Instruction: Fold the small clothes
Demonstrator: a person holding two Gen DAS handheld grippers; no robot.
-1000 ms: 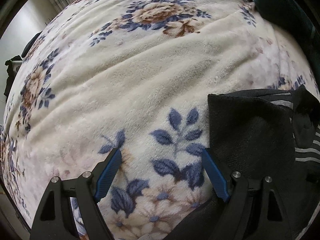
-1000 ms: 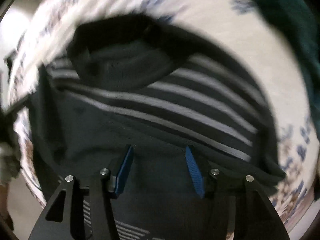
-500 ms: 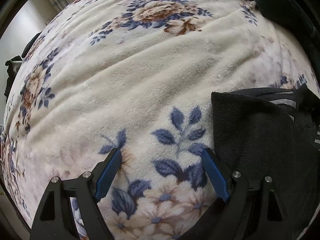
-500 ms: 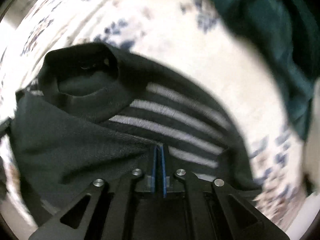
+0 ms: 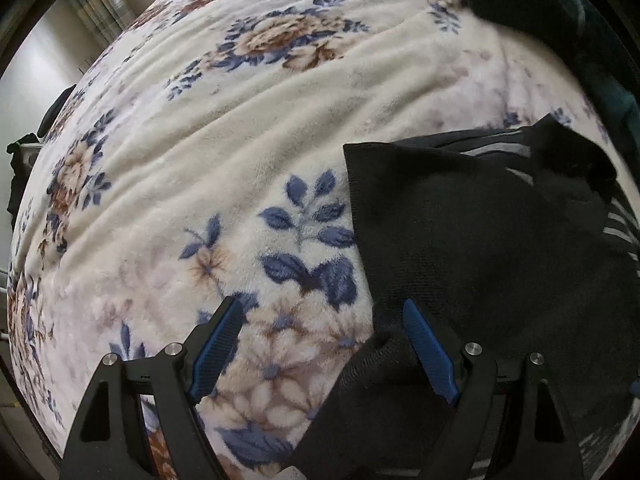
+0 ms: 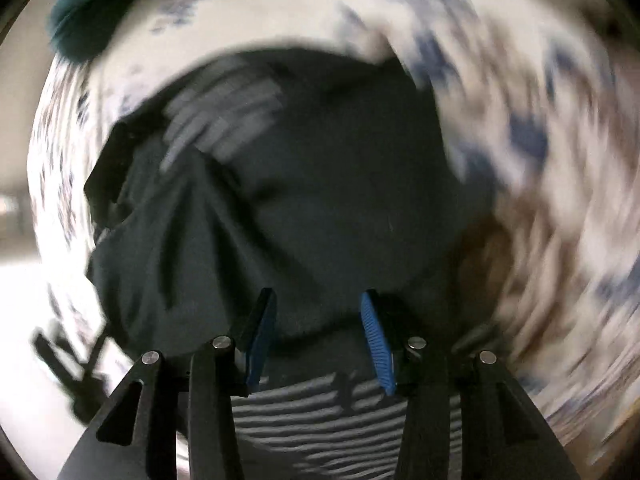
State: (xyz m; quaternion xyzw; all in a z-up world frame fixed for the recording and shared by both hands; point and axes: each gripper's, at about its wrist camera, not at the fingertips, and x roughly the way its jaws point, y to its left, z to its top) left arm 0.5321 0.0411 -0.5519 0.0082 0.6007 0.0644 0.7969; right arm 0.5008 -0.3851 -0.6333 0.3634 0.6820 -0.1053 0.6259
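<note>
The black striped garment lies on the floral blanket, its straight edge beside the left gripper's open, empty jaws. The right gripper hangs directly over the fabric; its jaws have just been opening, nothing pinched between them.

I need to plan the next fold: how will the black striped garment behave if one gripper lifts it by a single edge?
The black striped garment will probably hang limp: it already lies in soft folds and creases on the floral blanket. It looks like a thin knit, so likely light. The plush blanket may grip it, so pushing would probably bunch it rather than slide it.
</note>
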